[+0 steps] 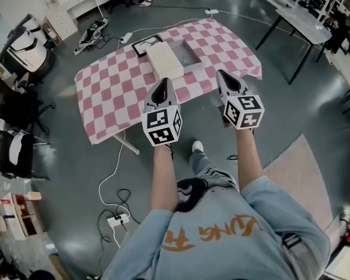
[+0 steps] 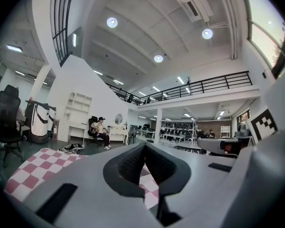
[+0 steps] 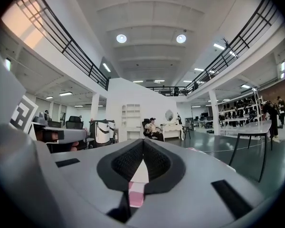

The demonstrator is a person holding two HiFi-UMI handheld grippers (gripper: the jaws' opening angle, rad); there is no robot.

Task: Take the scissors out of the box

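1. The worktop (image 1: 105, 92), under a pink-and-white check cloth, stands ahead of the person, with both grippers held level over its near edge.
2. A white lid (image 1: 164, 60) lies on the cloth, touching the left side of the open grey box (image 1: 181, 42).
3. The left gripper (image 1: 162, 81) points toward the lid. Its fingers (image 2: 130, 165) are together, with nothing between them.
4. The right gripper (image 1: 221, 73) is near the box's right corner. Its fingers (image 3: 128, 163) are also together and empty.
5. The scissors should be inside the box. Only a small dark shape shows on its floor, too small to name.
6. Judged step: the approach, with no grasp begun. The next move calls for reaching over the box wall, tipping one gripper down, parting its fingers and closing them on the scissors.
7. Only the head view shows the box and lid. The gripper views look level across the hall and catch only strips of cloth, but they show the finger tips meeting.
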